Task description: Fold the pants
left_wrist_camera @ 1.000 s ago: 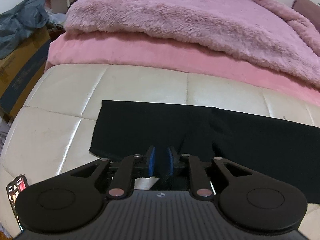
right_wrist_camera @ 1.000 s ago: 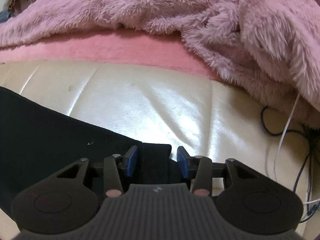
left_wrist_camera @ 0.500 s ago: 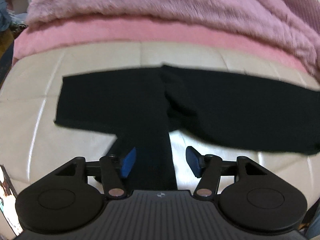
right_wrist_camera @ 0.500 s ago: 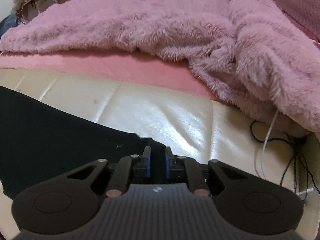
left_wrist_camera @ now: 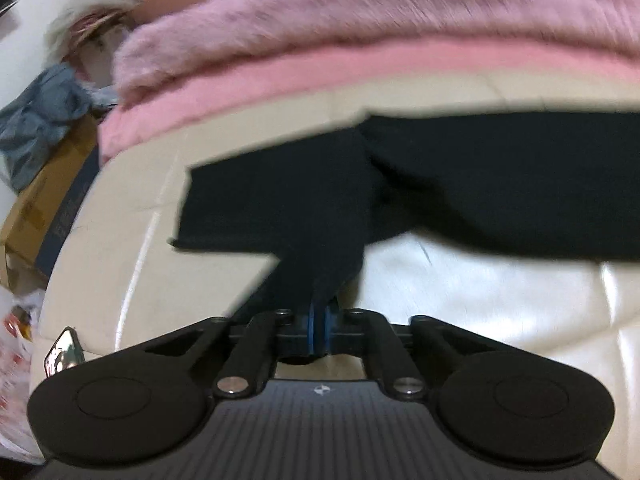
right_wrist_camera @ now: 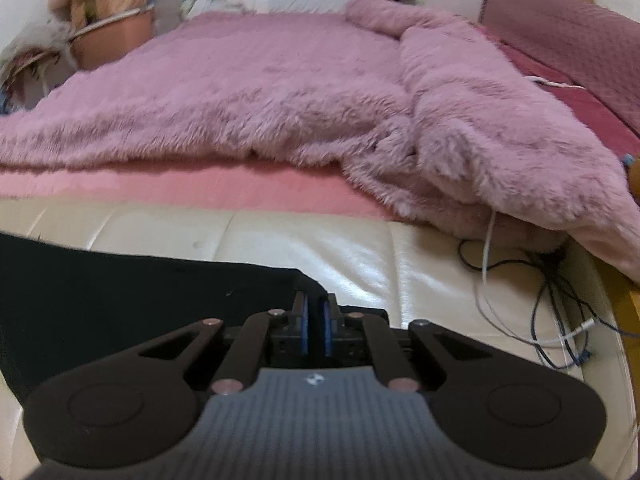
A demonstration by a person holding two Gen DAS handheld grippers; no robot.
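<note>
Black pants (left_wrist_camera: 460, 184) lie spread across a cream leather bench (left_wrist_camera: 480, 296). In the left wrist view a strip of the dark cloth runs down to my left gripper (left_wrist_camera: 320, 322). Its jaws are closing, and the blue pads pinch that cloth with almost no gap. In the right wrist view the far end of the pants (right_wrist_camera: 132, 292) reaches my right gripper (right_wrist_camera: 315, 320). Its jaws are closing too, with the corner of the cloth caught between the blue pads. The left view is blurred by motion.
A fluffy pink blanket (right_wrist_camera: 280, 92) over a pink sheet (right_wrist_camera: 180, 188) lies behind the bench. Cables (right_wrist_camera: 532, 296) trail at the bench's right end. A cardboard box (left_wrist_camera: 48, 204) with grey cloth on it stands at the left, and a phone (left_wrist_camera: 64, 352) lies near the front left.
My left gripper opened wide around a strip of the pants, then closed on it. My right gripper closed on the pants' end and rose, so more of the bed shows.
</note>
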